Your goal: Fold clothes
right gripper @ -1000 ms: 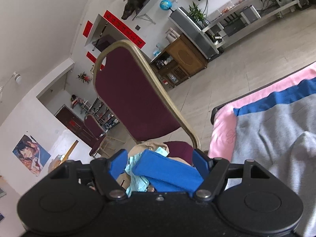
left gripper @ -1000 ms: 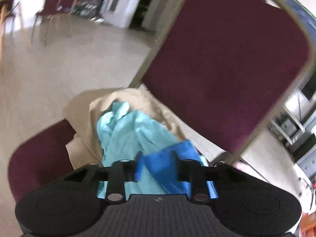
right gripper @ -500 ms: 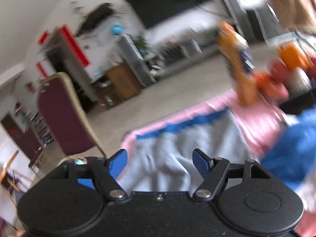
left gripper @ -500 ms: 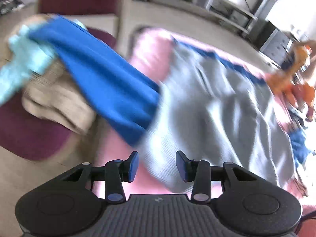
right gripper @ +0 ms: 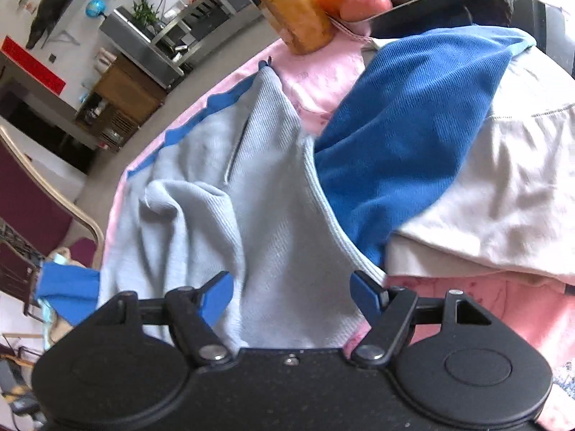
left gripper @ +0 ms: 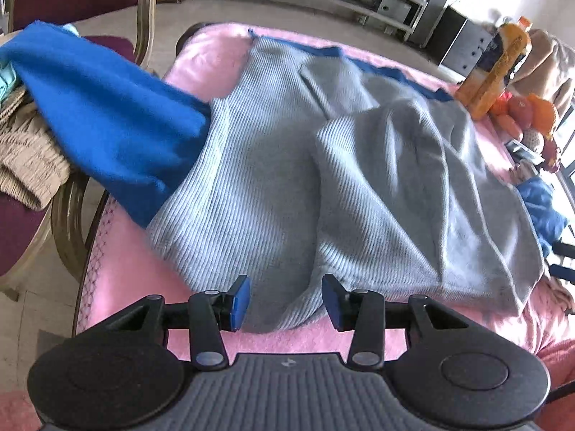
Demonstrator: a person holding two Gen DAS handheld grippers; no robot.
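A grey ribbed sweater with blue sleeves lies spread on the pink-covered table. Its left blue sleeve trails off the table onto the chair. The other blue sleeve lies across a folded white garment. My left gripper hovers over the sweater's near hem. Its jaws are opening, and the hem shows between them, unpinched. My right gripper stands open over the grey body, its pads clear of the fabric.
A maroon chair at the table's left edge carries a pile of beige clothing. An orange juice bottle and fruit stand at the table's far right. The fruit's metal tray is behind the white garment.
Both grippers swung from the chair to the table and dropped lower. The blue sleeves that lay between their jaws are now let go, and the sweater lies on the pink cloth.
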